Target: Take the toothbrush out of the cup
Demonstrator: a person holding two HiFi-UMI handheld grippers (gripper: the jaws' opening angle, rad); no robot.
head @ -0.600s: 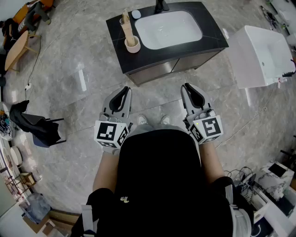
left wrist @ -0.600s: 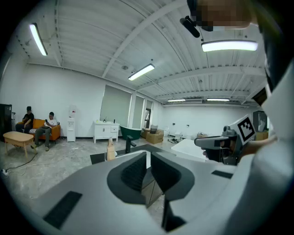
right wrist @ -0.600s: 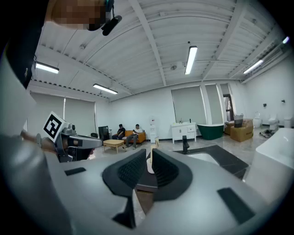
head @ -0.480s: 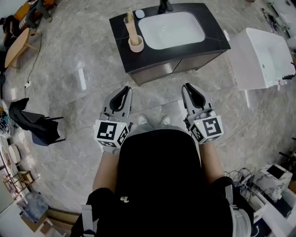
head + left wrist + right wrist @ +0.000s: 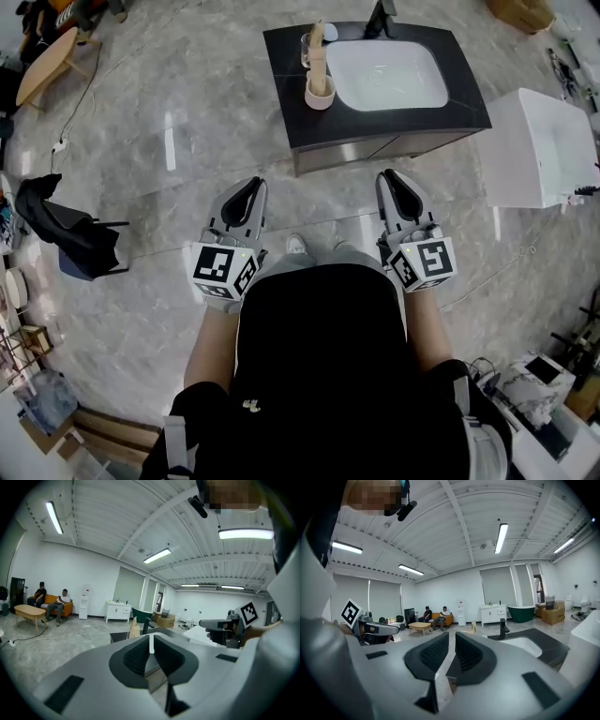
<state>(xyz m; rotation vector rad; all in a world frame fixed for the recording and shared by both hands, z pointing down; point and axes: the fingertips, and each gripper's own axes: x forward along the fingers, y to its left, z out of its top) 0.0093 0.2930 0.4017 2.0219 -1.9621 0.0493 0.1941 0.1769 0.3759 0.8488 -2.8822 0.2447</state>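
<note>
Left gripper (image 5: 246,187) first: grey jaws pressed together, nothing between the ribbed pads, held low in front of the person's waist and pointing ahead with a slight dip. Right gripper (image 5: 395,182) alongside it is the same story, jaws closed on nothing, level with its partner and well apart from it, the person's black top (image 5: 319,347) filling the gap behind them. Both tools hang over the grey marble-tile floor (image 5: 187,141), with the toes of a pair of white shoes (image 5: 295,246) peeking out just below the tips.

Out ahead, well clear of both grippers, stands the black-topped vanity cabinet (image 5: 286,56). On its left part sits the cream round cup (image 5: 320,95), and the pale wooden toothbrush (image 5: 317,54) stands upright inside it, sticking up above the rim. A clear glass tumbler (image 5: 305,43) is just behind the cup. To the cup's right lies the white oval basin (image 5: 389,75) with a black tap (image 5: 380,15) at its back edge. Further right a white rectangular tub (image 5: 544,145); far left, a chair draped in black cloth (image 5: 66,239)
</note>
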